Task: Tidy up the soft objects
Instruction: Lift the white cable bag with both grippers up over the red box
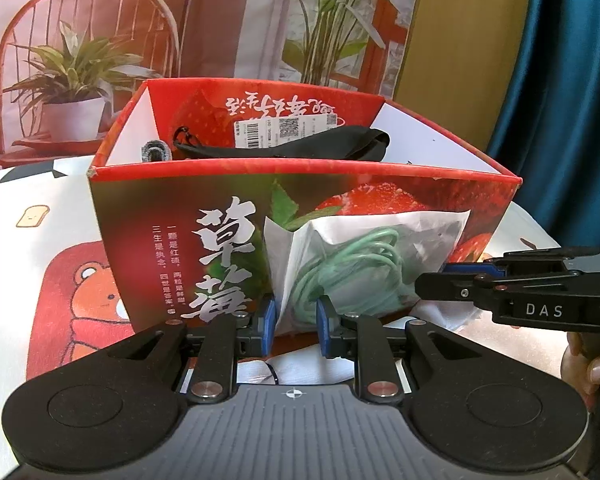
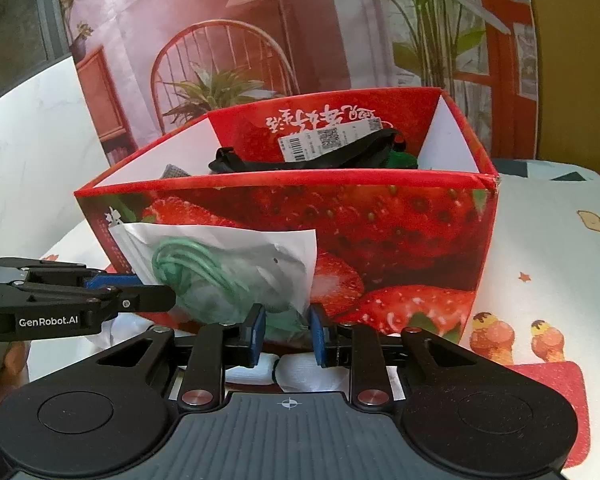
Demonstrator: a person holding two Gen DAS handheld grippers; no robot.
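A white see-through bag (image 1: pixel 364 248) (image 2: pixel 220 256) with a coiled green cord inside hangs in front of the red strawberry box (image 1: pixel 300 168) (image 2: pixel 400 232). My left gripper (image 1: pixel 297 316) is shut on the bag's lower left part, its blue pads pressing the plastic. It enters the right wrist view from the left (image 2: pixel 156 290). My right gripper (image 2: pixel 287 332) is shut on the bag's other lower end and shows at the right of the left wrist view (image 1: pixel 432 280). Inside the box lie a black strap item with a barcode tag (image 1: pixel 292 144) and a grey item (image 1: pixel 154 151).
The box stands on a white tablecloth with a red bear print (image 1: pixel 80 292). Behind it hangs a backdrop picturing a chair and plants (image 1: pixel 80 60), with a blue curtain (image 1: pixel 560 80) to the right. White cloth (image 2: pixel 312 376) lies under the grippers. A hand's fingers (image 1: pixel 596 368) hold the right gripper.
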